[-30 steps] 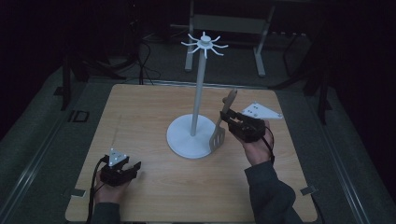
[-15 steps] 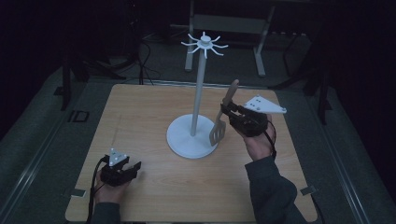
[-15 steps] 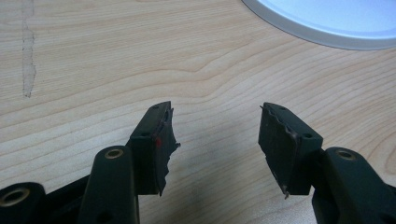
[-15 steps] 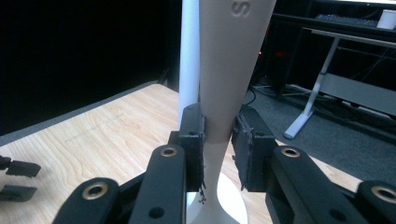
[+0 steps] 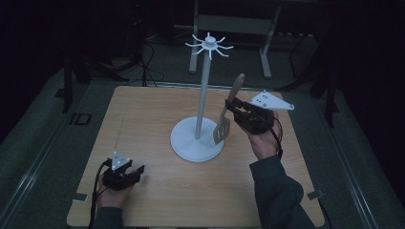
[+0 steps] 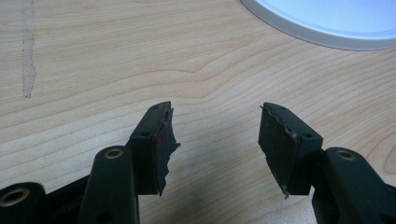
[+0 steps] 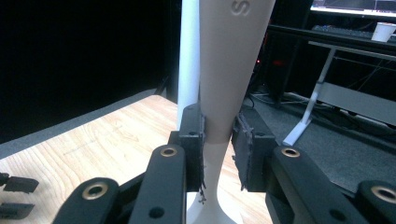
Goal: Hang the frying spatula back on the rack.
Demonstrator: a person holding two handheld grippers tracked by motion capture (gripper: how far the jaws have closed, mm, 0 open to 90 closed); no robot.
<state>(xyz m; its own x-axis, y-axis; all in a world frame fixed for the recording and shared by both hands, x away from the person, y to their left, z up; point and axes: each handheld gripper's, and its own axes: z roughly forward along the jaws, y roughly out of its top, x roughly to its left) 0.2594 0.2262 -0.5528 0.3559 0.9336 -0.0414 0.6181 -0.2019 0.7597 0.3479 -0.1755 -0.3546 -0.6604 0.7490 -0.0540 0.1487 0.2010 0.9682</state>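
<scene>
The wooden spatula [image 5: 229, 109] hangs tilted in the air just right of the white stand's [image 5: 203, 102] pole, blade down above the base, clamped at its handle by the right tool [image 5: 236, 110]. The left tool [image 5: 135, 171] rests open on the worktop [image 5: 143, 119], holding nothing.

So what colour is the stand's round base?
White; the base shows best in the high view.
</scene>
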